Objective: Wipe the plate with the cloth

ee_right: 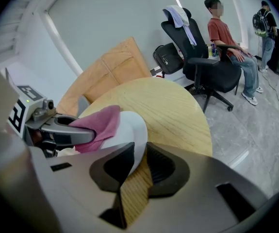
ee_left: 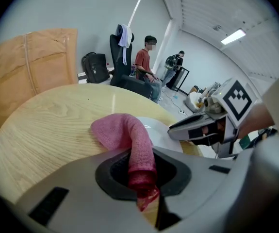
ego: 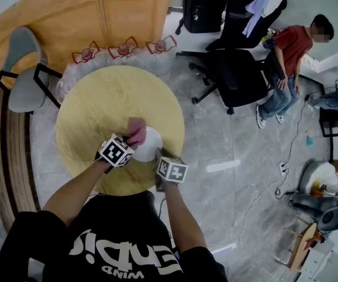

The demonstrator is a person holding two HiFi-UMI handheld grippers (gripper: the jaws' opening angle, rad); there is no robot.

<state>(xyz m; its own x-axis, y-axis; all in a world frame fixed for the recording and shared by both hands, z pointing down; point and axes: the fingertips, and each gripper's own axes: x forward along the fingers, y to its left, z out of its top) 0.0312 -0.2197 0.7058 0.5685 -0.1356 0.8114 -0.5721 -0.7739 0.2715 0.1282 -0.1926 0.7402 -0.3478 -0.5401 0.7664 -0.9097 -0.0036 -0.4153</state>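
Pink cloth (ego: 136, 131), white plate (ego: 150, 146), yellow wood-grain table (ego: 107, 96).

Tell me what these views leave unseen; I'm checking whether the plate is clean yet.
Head view: the plate is too small to show stains, and the cloth covers part of it.
Left gripper view: the cloth and the left gripper itself hide most of the plate.
Right gripper view: the right gripper itself cuts off the plate's near rim, and the cloth covers its left side.
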